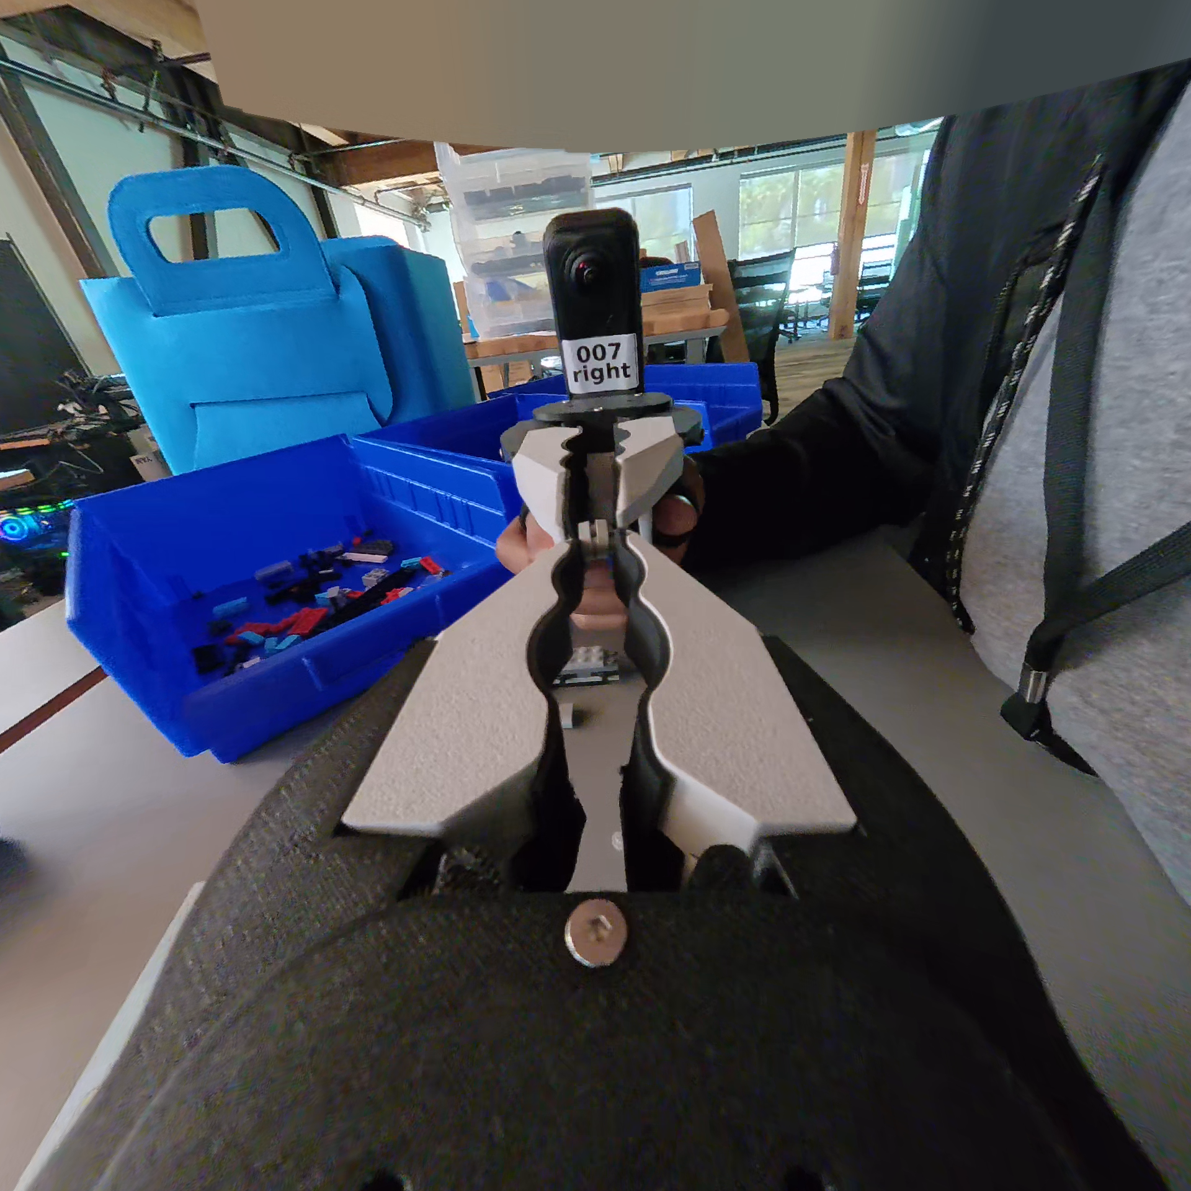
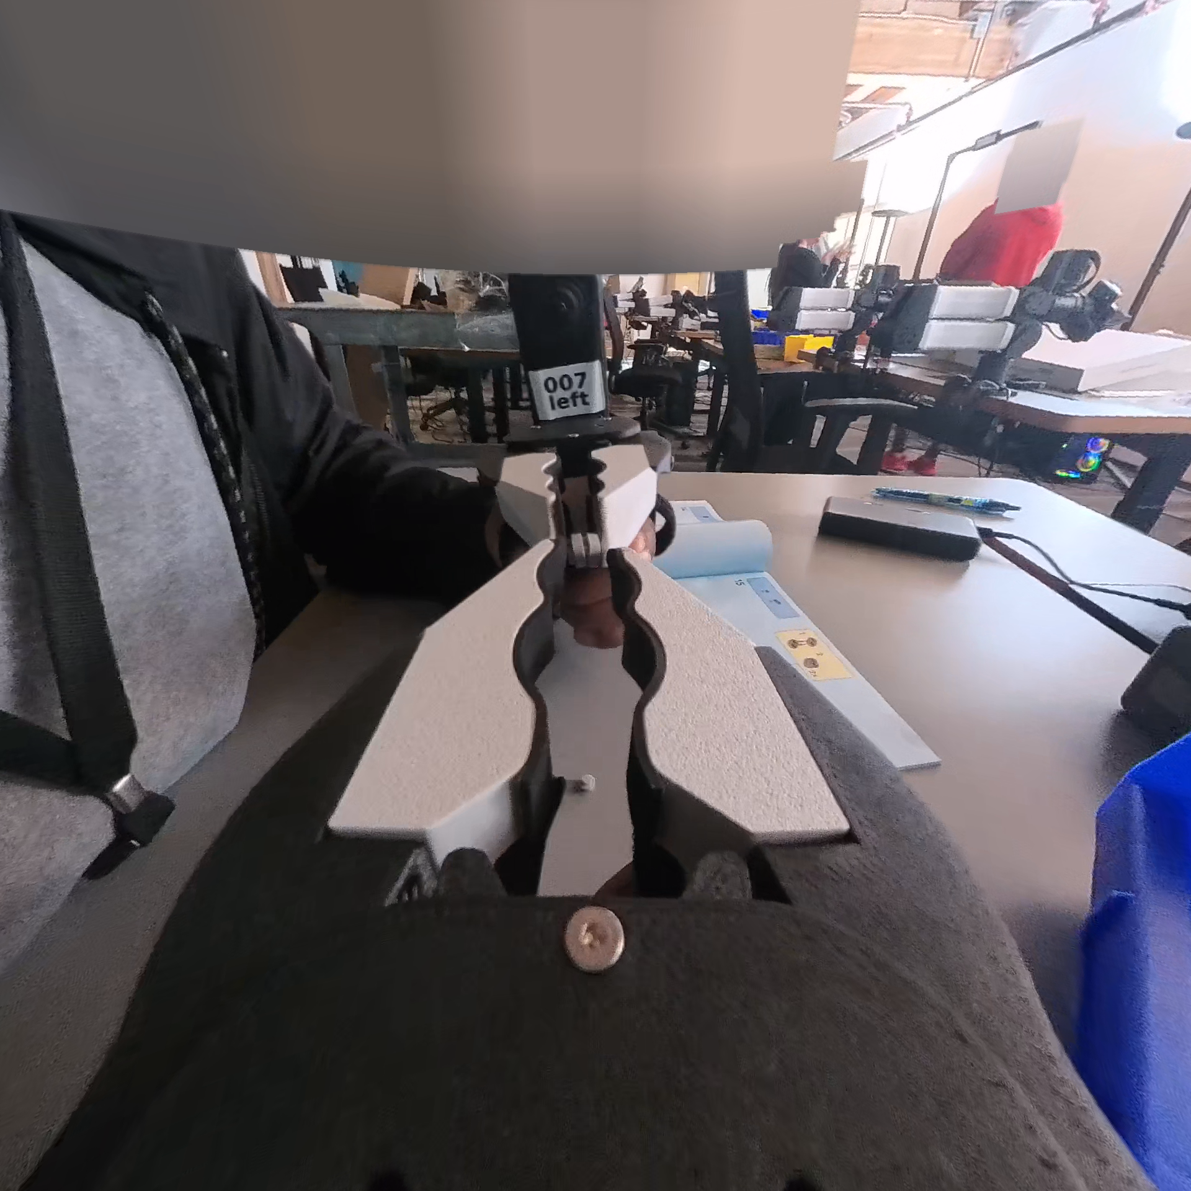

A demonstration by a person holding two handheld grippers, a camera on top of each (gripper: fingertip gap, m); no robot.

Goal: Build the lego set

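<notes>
I hold both tools tip to tip above the tabletop (image 1: 161, 805), pinching small grey pieces between them: my left tool (image 1: 596, 548) and my right tool (image 2: 583, 548) both look narrowed on them. To seat them well I keep both level and press straight together. Spare bricks sit in the blue bin (image 1: 161, 535).

windows (image 1: 789, 213) bright | wooden post (image 1: 851, 232) | desks (image 2: 1063, 412), office chairs (image 2: 741, 387) | grey tabletop (image 2: 902, 644)

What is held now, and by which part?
A small grey lego piece sits where left gripper and right gripper meet tip to tip; who grips it, and where, cannot be told.
</notes>
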